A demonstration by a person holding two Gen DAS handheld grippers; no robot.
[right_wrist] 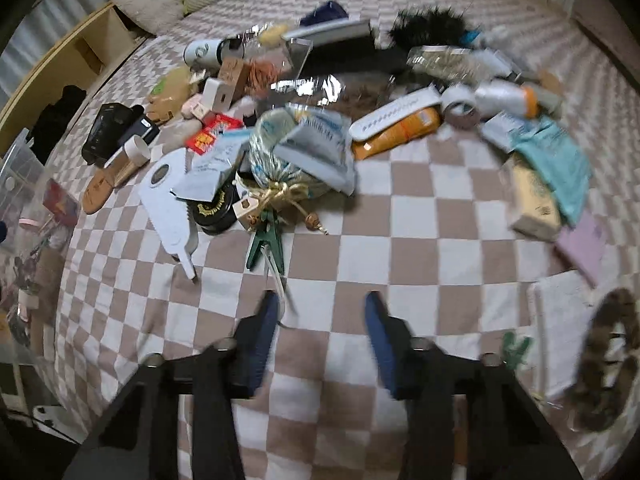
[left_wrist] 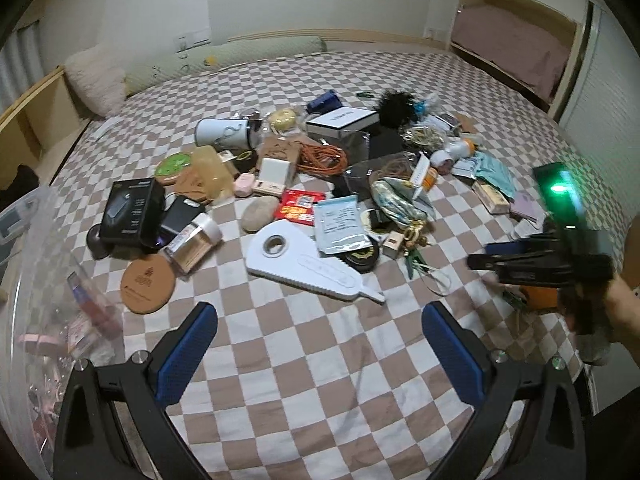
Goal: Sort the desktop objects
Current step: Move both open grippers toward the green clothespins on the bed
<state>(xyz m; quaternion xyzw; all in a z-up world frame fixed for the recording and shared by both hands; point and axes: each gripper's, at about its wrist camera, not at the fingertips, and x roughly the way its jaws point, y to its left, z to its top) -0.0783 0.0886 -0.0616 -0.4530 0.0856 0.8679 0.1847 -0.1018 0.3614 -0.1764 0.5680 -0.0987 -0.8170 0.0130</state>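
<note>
Mixed small objects lie heaped on a checkered bedspread [left_wrist: 320, 360]. My left gripper [left_wrist: 320, 312] hangs open over bare cloth, just short of a flat white plastic tool [left_wrist: 304, 264] and a round brown coaster [left_wrist: 148, 286]. My right gripper [right_wrist: 322, 300] points steeply down at the spread with a narrow gap and only cloth between its pads, so it is open. A green clip [right_wrist: 266, 246] lies just ahead of its left finger, and the clip's white strap runs up beside that finger. In the left wrist view, the right gripper [left_wrist: 480, 260] shows blurred at the right edge.
A clear plastic bin [left_wrist: 40, 280] with small items stands at the left bed edge. An orange tube [right_wrist: 400, 130], a black box [left_wrist: 134, 210] and a gold-tied pouch [right_wrist: 280, 160] sit in the pile. A brown braided ring [right_wrist: 608, 360] and a white pad [right_wrist: 560, 320] lie at the right.
</note>
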